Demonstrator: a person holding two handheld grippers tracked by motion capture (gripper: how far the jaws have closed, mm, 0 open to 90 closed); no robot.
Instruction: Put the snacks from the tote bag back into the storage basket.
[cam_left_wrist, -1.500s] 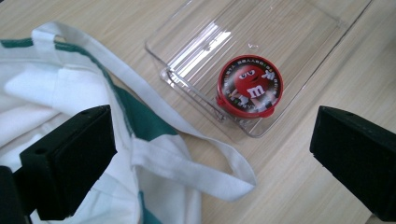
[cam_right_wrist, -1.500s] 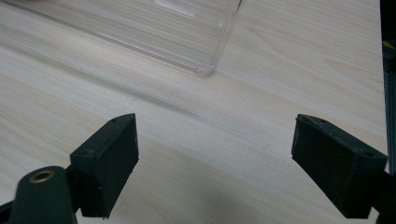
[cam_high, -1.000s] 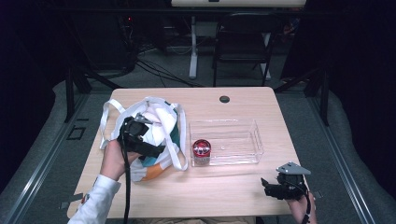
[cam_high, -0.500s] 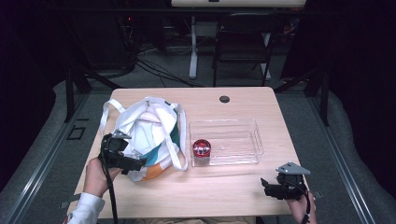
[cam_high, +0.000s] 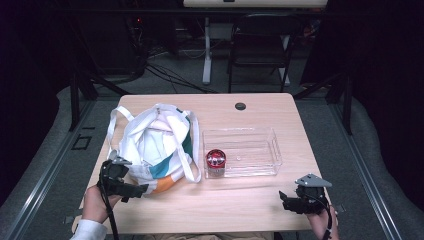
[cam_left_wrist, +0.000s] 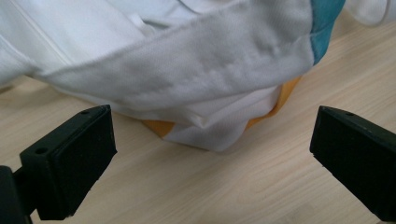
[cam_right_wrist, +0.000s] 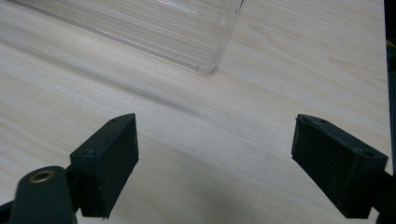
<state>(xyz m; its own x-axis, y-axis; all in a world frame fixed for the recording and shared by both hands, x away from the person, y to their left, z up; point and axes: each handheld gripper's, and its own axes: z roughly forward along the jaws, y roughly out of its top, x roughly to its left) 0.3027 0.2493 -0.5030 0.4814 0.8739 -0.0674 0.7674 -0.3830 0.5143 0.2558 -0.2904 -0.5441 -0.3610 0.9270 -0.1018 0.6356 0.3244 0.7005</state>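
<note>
**Both grippers empty at the table's near edge**

The left gripper (cam_high: 131, 189) sits jaws apart just beside the white tote bag (cam_high: 155, 145). The right gripper (cam_high: 292, 201), jaws spread, hovers near the clear tray (cam_high: 272, 150). A red-lidded jar (cam_high: 216, 162) stands between bag and tray.

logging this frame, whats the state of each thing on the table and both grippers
tote bag: mouth open, slumped on the table
clear plastic tray: upright, empty
red-lidded jar: upright, lid on, beside the tray
left gripper: open, holding nothing
right gripper: open, holding nothing
</note>
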